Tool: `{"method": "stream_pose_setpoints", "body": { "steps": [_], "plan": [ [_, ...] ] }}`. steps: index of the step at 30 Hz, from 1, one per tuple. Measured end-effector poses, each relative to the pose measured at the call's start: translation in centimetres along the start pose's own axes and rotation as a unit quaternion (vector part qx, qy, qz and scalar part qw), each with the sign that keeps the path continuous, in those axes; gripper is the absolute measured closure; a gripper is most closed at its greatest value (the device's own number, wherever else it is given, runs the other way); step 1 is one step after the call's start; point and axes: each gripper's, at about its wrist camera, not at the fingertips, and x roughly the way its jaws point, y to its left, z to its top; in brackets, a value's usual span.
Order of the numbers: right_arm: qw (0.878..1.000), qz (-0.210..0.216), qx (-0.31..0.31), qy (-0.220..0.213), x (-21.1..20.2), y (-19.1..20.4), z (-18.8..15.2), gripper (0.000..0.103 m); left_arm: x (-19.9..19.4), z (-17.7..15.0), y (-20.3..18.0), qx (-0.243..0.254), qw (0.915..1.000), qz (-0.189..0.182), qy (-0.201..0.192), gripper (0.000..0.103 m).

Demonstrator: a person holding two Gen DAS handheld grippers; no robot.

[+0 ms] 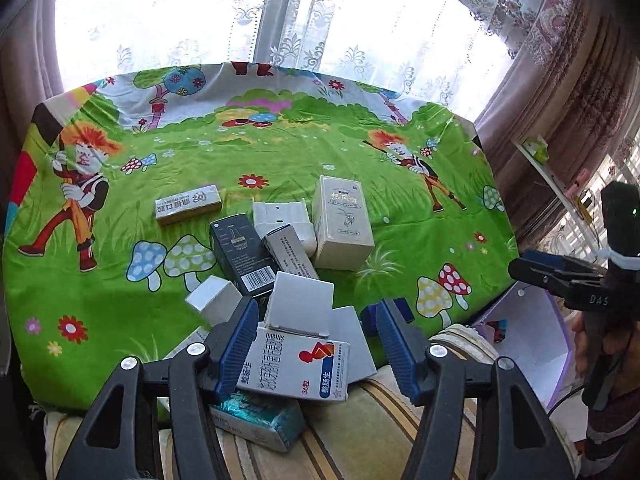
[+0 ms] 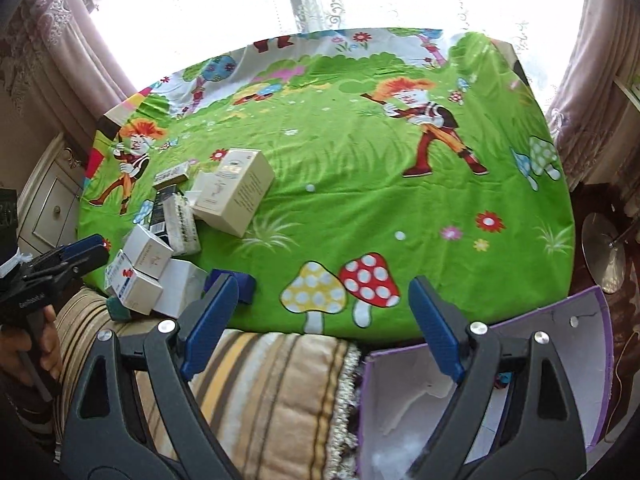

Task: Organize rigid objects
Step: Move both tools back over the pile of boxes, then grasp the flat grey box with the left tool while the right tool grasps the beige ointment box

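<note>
A heap of small cardboard boxes lies on the green cartoon tablecloth (image 1: 280, 152). My left gripper (image 1: 316, 344) is open, its fingers on either side of a white medicine box with a red and blue logo (image 1: 300, 364) and a plain white box (image 1: 300, 304) on top of it. Behind them stand a dark blue box (image 1: 236, 252), a tall cream box (image 1: 342, 224) and a flat gold box (image 1: 188, 204). My right gripper (image 2: 320, 324) is open and empty, above the table's front edge, right of the heap (image 2: 160, 256).
A purple-edged open box (image 2: 500, 392) with a white inside sits below the table's front right; it also shows in the left wrist view (image 1: 528, 332). A striped cushion (image 2: 260, 392) lies along the front edge. Curtains and a bright window are behind the table.
</note>
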Motion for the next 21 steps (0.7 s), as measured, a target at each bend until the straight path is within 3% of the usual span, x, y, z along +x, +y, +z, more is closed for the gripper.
{"method": "stream_pose_setpoints", "body": {
  "steps": [12, 16, 21],
  "plan": [
    [1.000, 0.017, 0.015, 0.007, 4.6, 4.8, 3.5, 0.014, 4.0, 0.3, -1.3, 0.060, 0.9957, 0.044, 0.054, 0.041],
    [1.000, 0.019, 0.009, 0.004, 5.8, 6.2, 4.5, 0.013, 4.8, 0.2, -1.1, 0.064, 0.9951, 0.041, 0.063, 0.059],
    [1.000, 0.020, 0.011, 0.011, 7.7, 7.7, 5.5, 0.013, 4.6, 0.3, -0.5, 0.053, 0.9968, 0.027, 0.052, 0.059]
  ]
}}
